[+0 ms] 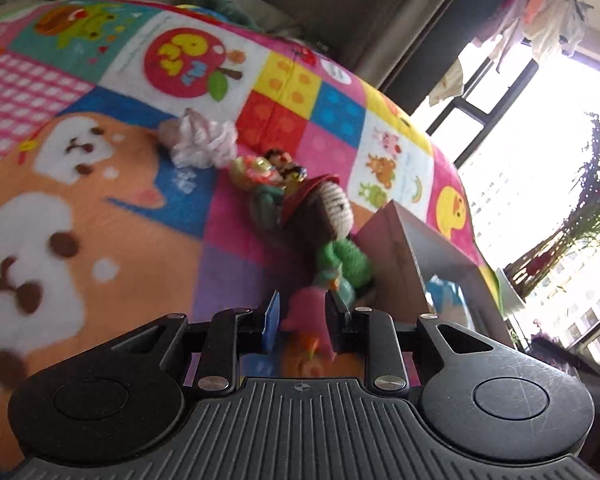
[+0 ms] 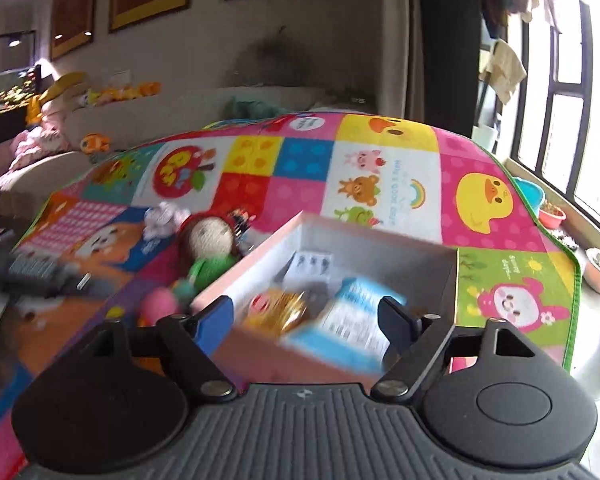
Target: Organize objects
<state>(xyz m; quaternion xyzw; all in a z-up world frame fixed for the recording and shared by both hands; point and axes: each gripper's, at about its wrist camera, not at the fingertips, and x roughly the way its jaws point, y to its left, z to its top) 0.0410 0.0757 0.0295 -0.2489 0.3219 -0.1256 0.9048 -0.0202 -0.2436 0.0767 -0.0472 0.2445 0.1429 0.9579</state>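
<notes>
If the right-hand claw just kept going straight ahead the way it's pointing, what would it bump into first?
Most likely the blue-and-white packet lying in the open box, right between the open right gripper's fingers. The box's near wall sits just below that line, so depth leaves some doubt.

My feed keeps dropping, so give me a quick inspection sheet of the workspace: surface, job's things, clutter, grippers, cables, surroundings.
Surface: patchwork play mat, cartoon animals, covering it.
Job's things: box, open, holding a blue packet and a gold toy; outside it, a crochet doll, a pink toy, a white mesh puff and small figures.
Clutter: nothing seen beyond those.
Grippers: left gripper shut on the pink toy; right gripper open over the box, nothing between its jaws.
Cables: nothing seen.
Surroundings: sofa with soft toys behind, windows with hanging laundry to the right, potted plants on the sill.
</notes>
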